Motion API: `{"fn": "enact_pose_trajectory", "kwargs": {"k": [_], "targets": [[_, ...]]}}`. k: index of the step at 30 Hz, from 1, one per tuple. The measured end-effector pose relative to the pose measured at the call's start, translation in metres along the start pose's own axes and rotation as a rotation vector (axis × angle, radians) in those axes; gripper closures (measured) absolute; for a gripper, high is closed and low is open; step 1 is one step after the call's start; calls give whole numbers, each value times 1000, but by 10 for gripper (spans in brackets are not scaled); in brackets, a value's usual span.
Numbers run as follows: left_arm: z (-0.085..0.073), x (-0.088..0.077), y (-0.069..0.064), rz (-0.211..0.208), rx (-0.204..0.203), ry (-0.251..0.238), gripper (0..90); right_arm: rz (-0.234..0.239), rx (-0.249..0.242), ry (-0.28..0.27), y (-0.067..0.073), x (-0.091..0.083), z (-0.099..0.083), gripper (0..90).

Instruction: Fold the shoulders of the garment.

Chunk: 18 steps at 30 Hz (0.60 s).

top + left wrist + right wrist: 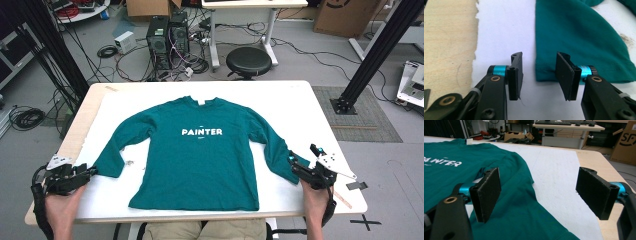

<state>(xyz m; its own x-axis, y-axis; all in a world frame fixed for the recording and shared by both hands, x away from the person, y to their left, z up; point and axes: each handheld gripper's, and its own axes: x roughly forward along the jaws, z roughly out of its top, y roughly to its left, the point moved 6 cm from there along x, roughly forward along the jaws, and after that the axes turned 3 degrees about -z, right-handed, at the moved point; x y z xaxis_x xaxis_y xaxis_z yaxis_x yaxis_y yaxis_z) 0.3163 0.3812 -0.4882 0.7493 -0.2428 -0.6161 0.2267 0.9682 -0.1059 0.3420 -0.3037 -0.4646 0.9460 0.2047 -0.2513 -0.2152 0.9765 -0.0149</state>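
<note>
A: Evidently, sleeve pickup is being prepared; the teal "PAINTER" long-sleeved shirt (200,155) is spread flat on the white table cover (295,107).

B: Nothing is gripped: the left gripper (539,75) is half-parted at the left cuff (584,72), the right gripper (536,192) spread over its sleeve. Closing on the cuffs is called for.

In the left gripper view we see the teal sleeve (579,37) run off the top and right edges beyond the jaws, and the right-hand jaw covers part of its cuff hem. In the right gripper view the long-sleeved shirt (519,202) is cut off at the left and bottom edges, its white lettering (442,162) losing its first letters. We cannot read the small print under the chest word from above.
</note>
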Motion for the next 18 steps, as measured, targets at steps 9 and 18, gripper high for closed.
{"fn": "enact_pose_trajectory", "kwargs": {"k": [9,18], "targets": [[-1,-1,-5,-36,24,1,697,-4,2,2,0,0,0,206],[7,-8,-14,-101,36,-49,858,-3,3,4,1,0,0,205]]}}
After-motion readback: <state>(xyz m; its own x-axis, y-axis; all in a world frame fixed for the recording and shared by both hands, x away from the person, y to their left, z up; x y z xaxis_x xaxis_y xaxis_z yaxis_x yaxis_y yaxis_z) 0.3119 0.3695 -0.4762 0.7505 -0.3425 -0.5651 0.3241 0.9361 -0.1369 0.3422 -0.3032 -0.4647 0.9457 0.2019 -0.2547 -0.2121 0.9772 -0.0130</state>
